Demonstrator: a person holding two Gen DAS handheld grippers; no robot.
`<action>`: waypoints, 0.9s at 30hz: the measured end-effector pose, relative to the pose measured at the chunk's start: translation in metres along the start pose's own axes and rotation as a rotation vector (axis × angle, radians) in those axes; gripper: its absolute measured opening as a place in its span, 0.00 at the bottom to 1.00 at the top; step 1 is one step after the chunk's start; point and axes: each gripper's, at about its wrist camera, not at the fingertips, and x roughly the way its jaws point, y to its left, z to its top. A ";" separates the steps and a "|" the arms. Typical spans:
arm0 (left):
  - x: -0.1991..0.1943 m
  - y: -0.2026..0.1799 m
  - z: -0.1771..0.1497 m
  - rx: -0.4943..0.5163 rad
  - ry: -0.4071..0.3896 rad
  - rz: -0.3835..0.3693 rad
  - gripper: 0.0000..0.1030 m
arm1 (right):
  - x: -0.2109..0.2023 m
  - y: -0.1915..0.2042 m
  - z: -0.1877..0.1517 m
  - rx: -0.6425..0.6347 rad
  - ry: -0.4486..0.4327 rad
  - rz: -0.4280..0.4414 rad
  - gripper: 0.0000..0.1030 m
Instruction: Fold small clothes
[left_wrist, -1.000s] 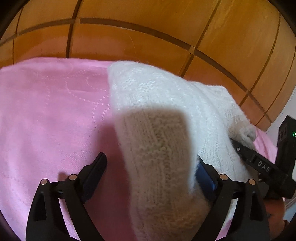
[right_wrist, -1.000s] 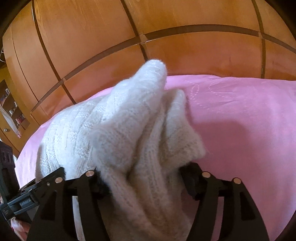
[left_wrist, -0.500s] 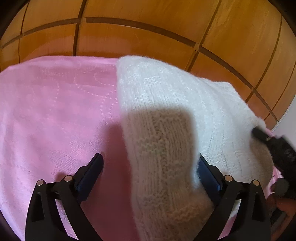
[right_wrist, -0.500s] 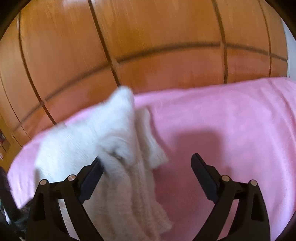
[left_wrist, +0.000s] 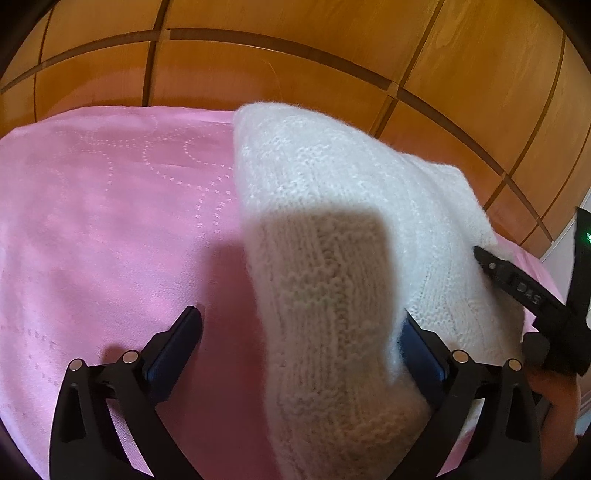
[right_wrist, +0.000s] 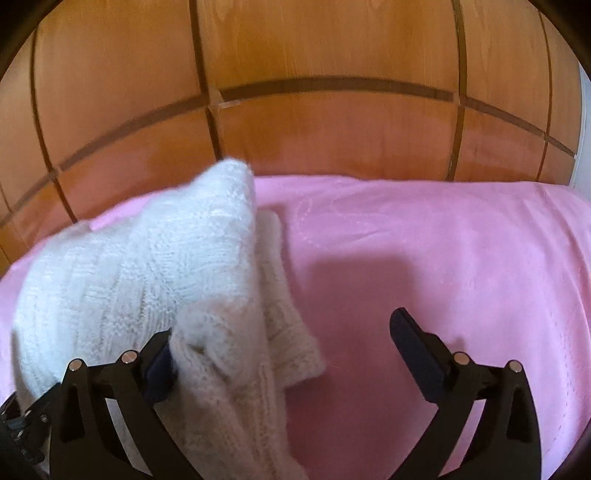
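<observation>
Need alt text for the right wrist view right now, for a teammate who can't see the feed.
A folded white knit sweater lies on a pink bedspread, its near edge resting against the left finger of the open right gripper, whose jaws have just been opening. Wooden panelling rises behind the bed.

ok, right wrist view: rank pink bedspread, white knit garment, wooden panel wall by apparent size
1. wooden panel wall and pink bedspread: look alike, so unranked
2. white knit garment, though being close to the camera enlarges it
</observation>
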 end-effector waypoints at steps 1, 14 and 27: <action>0.000 0.000 0.000 -0.001 -0.002 0.002 0.97 | -0.007 -0.004 -0.002 0.018 -0.017 0.025 0.98; -0.055 -0.017 -0.030 -0.023 -0.126 0.182 0.97 | -0.092 -0.019 -0.063 0.175 -0.064 0.039 0.98; -0.142 -0.034 -0.078 0.043 -0.245 0.312 0.97 | -0.163 0.012 -0.113 0.005 -0.102 -0.002 0.98</action>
